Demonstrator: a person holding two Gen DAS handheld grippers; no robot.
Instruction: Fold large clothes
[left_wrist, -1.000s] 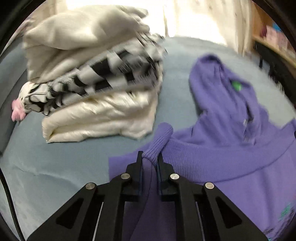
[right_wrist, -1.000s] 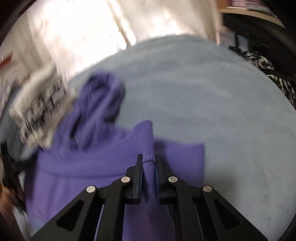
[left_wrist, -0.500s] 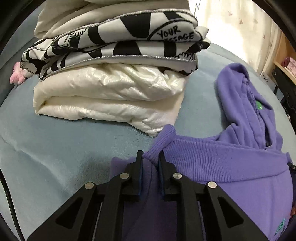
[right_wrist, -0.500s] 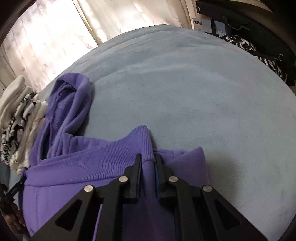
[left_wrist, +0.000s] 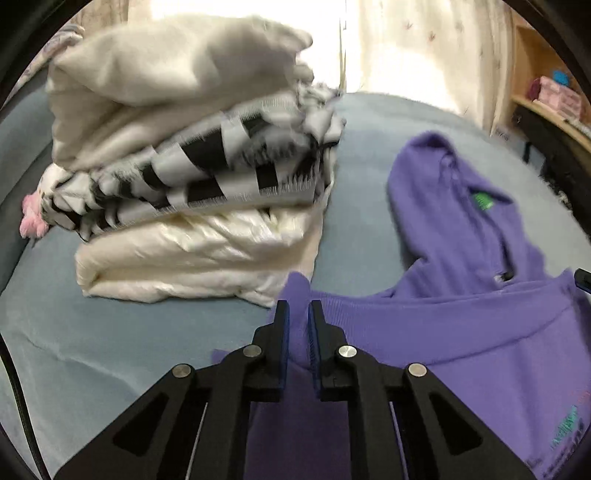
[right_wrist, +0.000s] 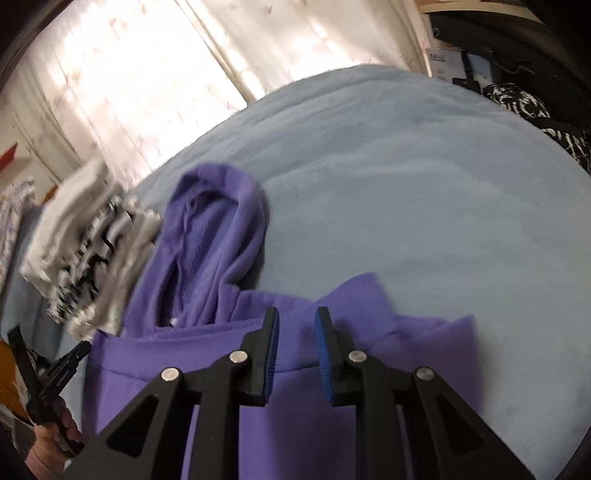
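On the blue bed cover (right_wrist: 406, 177), purple hoodie (left_wrist: 461, 332) lies flat, hood away from the cameras, beside a stack of folded clothes (left_wrist: 192, 177); left gripper (left_wrist: 298, 314) clenched on a ribbed edge fold, right gripper (right_wrist: 295, 321) jaws just been opening, released, hoodie fabric loose between them.

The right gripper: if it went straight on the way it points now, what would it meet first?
Probably the purple hoodie itself: its ribbed hem fold lies between the right gripper's parted jaws, which have just been opening. Past the fold comes the blue bed cover; depth is uncertain.
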